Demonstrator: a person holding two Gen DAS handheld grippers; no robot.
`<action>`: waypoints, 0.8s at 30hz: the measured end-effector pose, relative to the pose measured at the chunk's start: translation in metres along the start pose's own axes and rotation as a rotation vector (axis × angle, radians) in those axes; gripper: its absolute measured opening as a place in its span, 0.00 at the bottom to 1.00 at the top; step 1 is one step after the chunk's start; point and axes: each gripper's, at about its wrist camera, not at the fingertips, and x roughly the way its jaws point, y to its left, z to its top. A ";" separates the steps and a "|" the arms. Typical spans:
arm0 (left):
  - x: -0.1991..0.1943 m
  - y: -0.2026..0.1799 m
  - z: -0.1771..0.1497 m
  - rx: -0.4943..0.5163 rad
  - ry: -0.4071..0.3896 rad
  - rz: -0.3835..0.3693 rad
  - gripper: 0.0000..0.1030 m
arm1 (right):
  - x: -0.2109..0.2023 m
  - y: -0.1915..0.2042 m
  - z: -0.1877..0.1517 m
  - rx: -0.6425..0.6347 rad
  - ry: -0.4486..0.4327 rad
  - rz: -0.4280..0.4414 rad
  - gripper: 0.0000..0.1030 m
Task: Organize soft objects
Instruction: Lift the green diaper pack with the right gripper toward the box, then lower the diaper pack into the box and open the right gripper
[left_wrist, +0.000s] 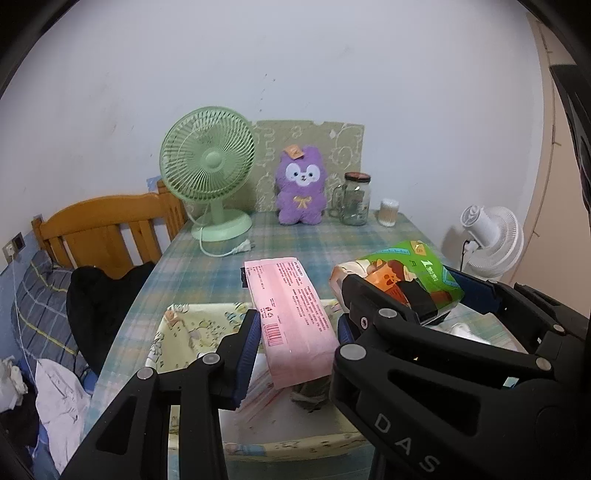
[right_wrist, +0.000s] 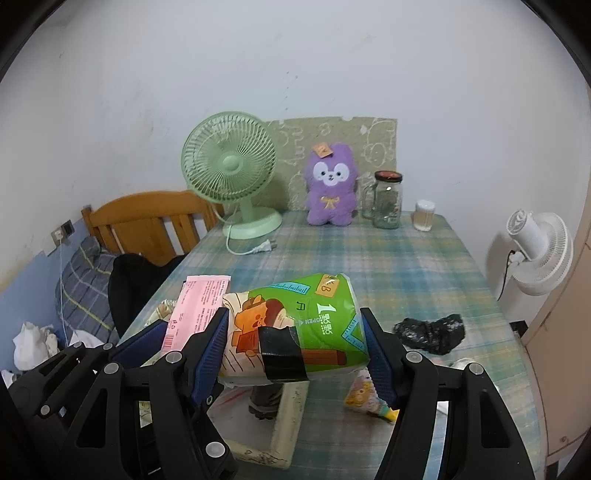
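My left gripper (left_wrist: 295, 332) is shut on a pink soft pack (left_wrist: 291, 314) and holds it above a pale yellow fabric storage box (left_wrist: 192, 325). My right gripper (right_wrist: 295, 347) is shut on a green tissue pack (right_wrist: 295, 325) with black tape, held over the box's right rim (right_wrist: 291, 417). The right gripper with the green pack (left_wrist: 402, 273) also shows in the left wrist view. A plastic bag and a dark cloth (left_wrist: 310, 395) lie inside the box. A purple plush toy (right_wrist: 331, 190) sits at the table's back. A black soft item (right_wrist: 430, 332) lies on the table to the right.
A green desk fan (right_wrist: 232, 166), a glass jar (right_wrist: 386, 201) and a small cotton-swab container (right_wrist: 424, 216) stand at the back of the plaid table (right_wrist: 388, 266). A small cartoon packet (right_wrist: 364, 395) lies beside the box. A white fan (right_wrist: 532, 251) stands right; a bed (right_wrist: 85, 273) lies left.
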 end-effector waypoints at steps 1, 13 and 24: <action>0.002 0.004 -0.002 -0.001 0.008 0.006 0.43 | 0.004 0.003 -0.001 -0.004 0.007 0.005 0.68; 0.026 0.038 -0.030 -0.031 0.103 0.059 0.43 | 0.045 0.031 -0.020 -0.047 0.093 0.074 0.68; 0.038 0.059 -0.041 -0.047 0.123 0.087 0.56 | 0.066 0.047 -0.025 -0.073 0.134 0.109 0.68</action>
